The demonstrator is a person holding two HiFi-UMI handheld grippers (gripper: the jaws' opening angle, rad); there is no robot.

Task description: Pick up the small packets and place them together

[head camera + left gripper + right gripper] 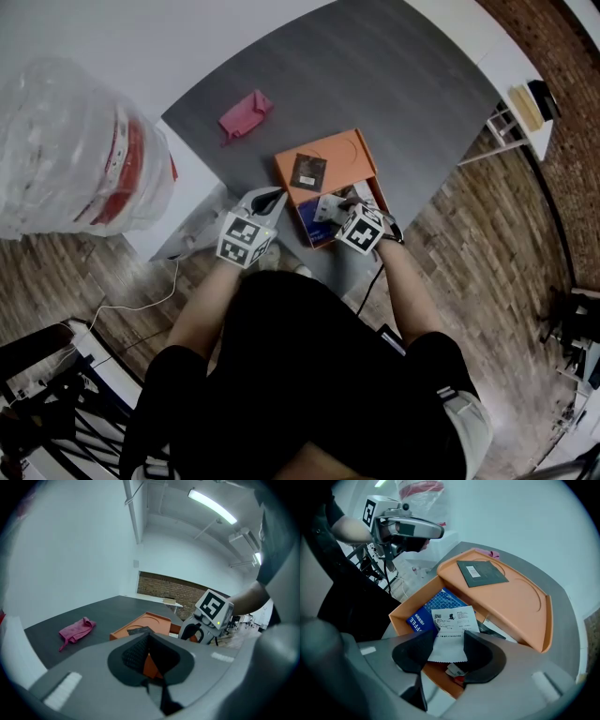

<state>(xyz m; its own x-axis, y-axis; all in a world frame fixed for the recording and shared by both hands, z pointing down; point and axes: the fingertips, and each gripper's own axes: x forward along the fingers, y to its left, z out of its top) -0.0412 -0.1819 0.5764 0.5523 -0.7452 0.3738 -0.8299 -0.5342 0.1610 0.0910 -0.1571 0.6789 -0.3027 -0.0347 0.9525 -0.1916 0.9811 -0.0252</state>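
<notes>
Head view, left to right: plastic bag [75, 150] off the table's [394, 84] left edge, pink cloth [246, 114], left gripper [269, 199], open orange box [404, 611], right gripper [449, 644]. Both grippers are held at the box's near edge.

Left gripper: jaws fully closed, nothing gripped. It is parked at the box's 9 o'clock side and judged out of play for now.

Step judged: pick phase, with the right gripper pointed steeply down into the box for a packet.

Right gripper view: jaws are spread wide and nothing is gripped.
- white slip [451, 625] lies flat between the jaws and runs toward 12 o'clock. No pad is seen pressing on it. Slip or sachet: cannot be told.
- blue packet [423, 616] is partly covered by the slip and shows at 11 o'clock of the claw.
- red-and-white packet [454, 671] sits at 6 o'clock, just under the pads on the box floor.
- dark packet [480, 573] lies on the lid [520, 606] at 1 o'clock, well apart.

Next move, as judged: the jaws are to be lowered and closed on one flat item. An edge pinch is needed on such thin stock. Two layers could be picked up at once.
</notes>
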